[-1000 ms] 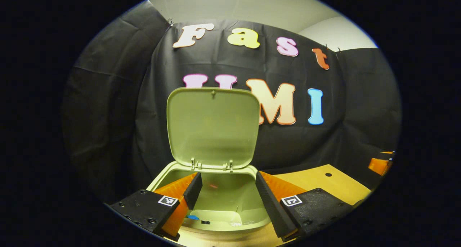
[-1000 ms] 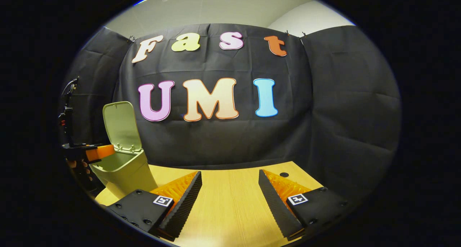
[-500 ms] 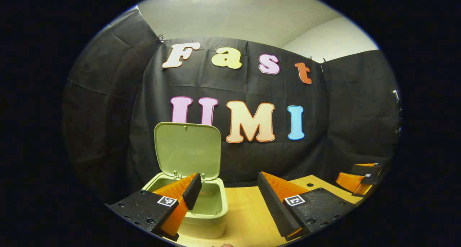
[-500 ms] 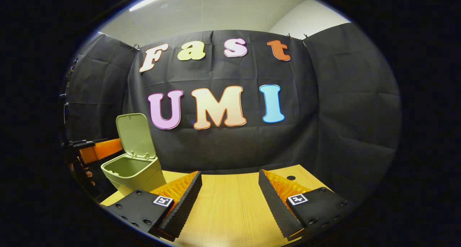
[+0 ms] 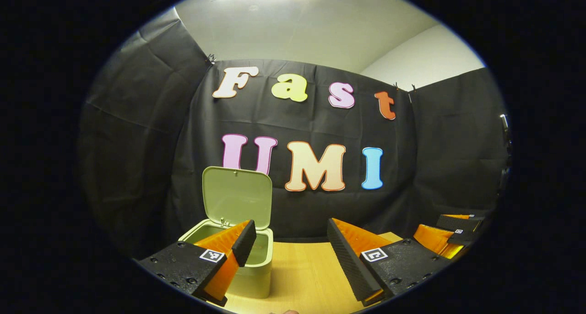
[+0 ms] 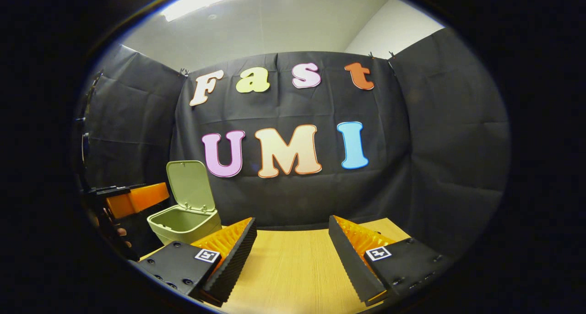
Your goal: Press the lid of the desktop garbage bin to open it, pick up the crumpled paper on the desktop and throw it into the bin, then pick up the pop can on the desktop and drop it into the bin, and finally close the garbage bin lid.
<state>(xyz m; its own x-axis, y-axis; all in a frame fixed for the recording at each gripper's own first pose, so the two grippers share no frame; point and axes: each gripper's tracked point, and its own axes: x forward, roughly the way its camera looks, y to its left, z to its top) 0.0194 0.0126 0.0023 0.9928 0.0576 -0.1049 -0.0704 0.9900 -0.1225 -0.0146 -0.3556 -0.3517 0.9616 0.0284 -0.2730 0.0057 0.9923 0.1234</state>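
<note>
Garbage bin stands on the wooden desktop, at its left end near the black cloth wall. Pale green body. Lid hinged up at the back edge, standing near upright, mouth open. Contents not visible from either view.

In the right gripper view the bin sits far left, lid raised, bare wood in front of my fingers.

My left gripper: fingers spread wide, nothing between them, held short of the bin; its left finger overlaps the bin's rim in the left gripper view. From the right gripper view it hangs just left of the bin.

My right gripper: jaws wide apart, empty, above the desktop. It shows at far right in the left gripper view, well apart from the bin.
</note>
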